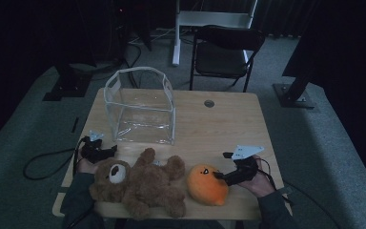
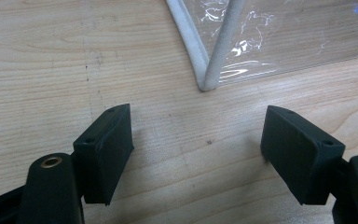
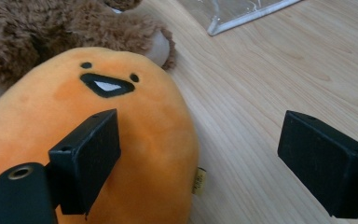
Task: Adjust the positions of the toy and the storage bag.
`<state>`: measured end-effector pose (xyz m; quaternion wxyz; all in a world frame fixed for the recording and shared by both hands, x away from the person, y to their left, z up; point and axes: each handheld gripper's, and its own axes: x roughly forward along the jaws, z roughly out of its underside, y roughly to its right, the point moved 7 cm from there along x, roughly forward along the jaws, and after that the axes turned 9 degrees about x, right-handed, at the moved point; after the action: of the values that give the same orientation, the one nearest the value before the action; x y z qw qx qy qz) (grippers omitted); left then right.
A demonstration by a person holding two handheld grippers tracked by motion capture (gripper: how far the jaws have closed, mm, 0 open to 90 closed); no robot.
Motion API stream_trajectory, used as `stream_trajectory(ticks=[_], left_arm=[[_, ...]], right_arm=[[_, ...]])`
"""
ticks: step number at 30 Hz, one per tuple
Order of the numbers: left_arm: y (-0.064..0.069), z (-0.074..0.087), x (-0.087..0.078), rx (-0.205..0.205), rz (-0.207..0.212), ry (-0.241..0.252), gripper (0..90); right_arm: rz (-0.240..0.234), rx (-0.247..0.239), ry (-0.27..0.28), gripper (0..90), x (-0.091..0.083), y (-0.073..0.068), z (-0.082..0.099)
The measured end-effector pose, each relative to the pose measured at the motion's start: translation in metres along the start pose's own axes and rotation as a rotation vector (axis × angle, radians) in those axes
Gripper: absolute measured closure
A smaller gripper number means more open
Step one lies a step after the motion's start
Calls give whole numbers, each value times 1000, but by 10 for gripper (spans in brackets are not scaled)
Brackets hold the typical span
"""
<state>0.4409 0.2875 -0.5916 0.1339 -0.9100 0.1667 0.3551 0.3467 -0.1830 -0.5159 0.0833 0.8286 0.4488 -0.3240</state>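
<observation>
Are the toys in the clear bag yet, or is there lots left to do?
Nothing is packed yet: the clear bag stands with no toy inside. The right gripper is open at the orange plush, one jaw over it, not gripping. The left gripper is open over the table. The teddy bear lies untouched.

High overview; two close, perhaps low, views
</observation>
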Motion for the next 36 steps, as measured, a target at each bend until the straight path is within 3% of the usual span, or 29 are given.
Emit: stream_trajectory(ticks=[19,24,30,36], left_arm=[[0,0,0,0,0,0,254],[0,0,0,0,0,-1,254],[0,0,0,0,0,0,254],[0,0,0,0,0,0,254]], right_arm=[[-70,-27,2,108,2,-22,-9],[-91,-9,-14,102,5,-24,-8],[-105,-5,9,102,-3,-24,-11],[-124,1,-39,102,11,-29,-6]])
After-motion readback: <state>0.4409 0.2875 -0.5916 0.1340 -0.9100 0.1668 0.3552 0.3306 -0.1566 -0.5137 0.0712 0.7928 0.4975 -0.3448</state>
